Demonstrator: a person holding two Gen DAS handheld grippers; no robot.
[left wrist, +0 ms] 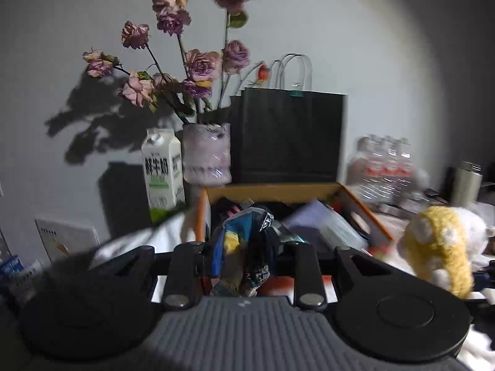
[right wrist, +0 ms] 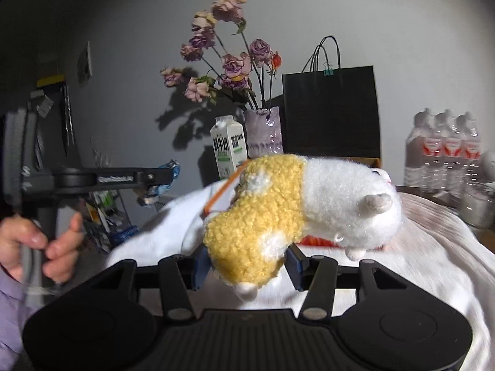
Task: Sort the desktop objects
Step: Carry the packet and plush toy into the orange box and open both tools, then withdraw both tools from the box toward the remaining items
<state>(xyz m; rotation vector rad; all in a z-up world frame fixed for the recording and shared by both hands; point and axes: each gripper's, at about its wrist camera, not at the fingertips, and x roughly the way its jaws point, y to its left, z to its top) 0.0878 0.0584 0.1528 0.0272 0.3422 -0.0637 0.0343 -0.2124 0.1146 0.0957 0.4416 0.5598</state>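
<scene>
Two close claw-mounted fisheyes facing the wall, sharing the flowers (left wrist: 198,71), milk carton (right wrist: 229,148) and black bag (left wrist: 290,136).

A: How many milk cartons (left wrist: 162,173) and black paper bags (left wrist: 290,136) stood mid-frame?
B: One each, plus one vase (left wrist: 206,154).
A: And at right?
B: One plush toy (right wrist: 297,204); the wrapped water bottles (right wrist: 445,151) were too blurred to count.

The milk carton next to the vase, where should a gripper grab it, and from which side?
Probably grip the milk carton across its flat upright walls at mid-height, coming from the front. It stands upright; its gabled top slopes and would slip. The vase stands close on its right and the wall behind, so the front looks the freest approach. Both grippers are occupied now: the right gripper holds the plush toy.
</scene>
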